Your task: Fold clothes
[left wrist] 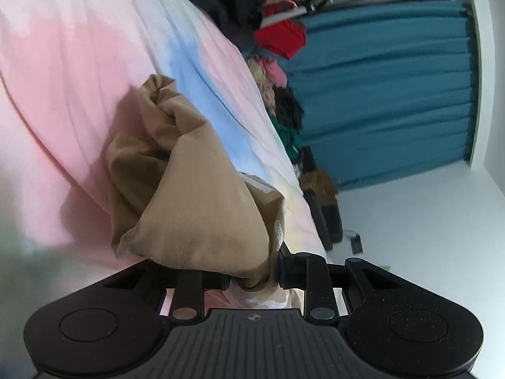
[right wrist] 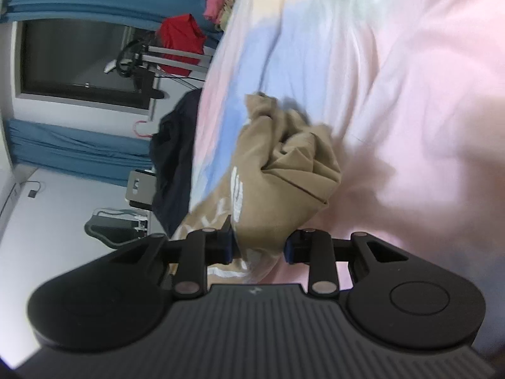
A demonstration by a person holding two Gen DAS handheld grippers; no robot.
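Observation:
A tan garment (left wrist: 202,208) with white print lies bunched on a bed sheet (left wrist: 63,63) dyed pink, blue and white. In the left wrist view my left gripper (left wrist: 254,276) is shut on a thick fold of this garment, and the cloth rises crumpled from the jaws. The right wrist view shows the same tan garment (right wrist: 293,170) with its white lettering, and my right gripper (right wrist: 260,248) is shut on another bunch of it, the blue pads (right wrist: 288,249) pressing the cloth from both sides. Each gripper hides the part of the fabric that it holds.
A dark navy garment (right wrist: 172,158) hangs over the bed's edge. Red cloth (right wrist: 183,44) sits on a metal rack, and a heap of mixed clothes (left wrist: 277,94) lies along the bed's far side. Blue curtains (left wrist: 385,88) and a window (right wrist: 82,60) stand behind.

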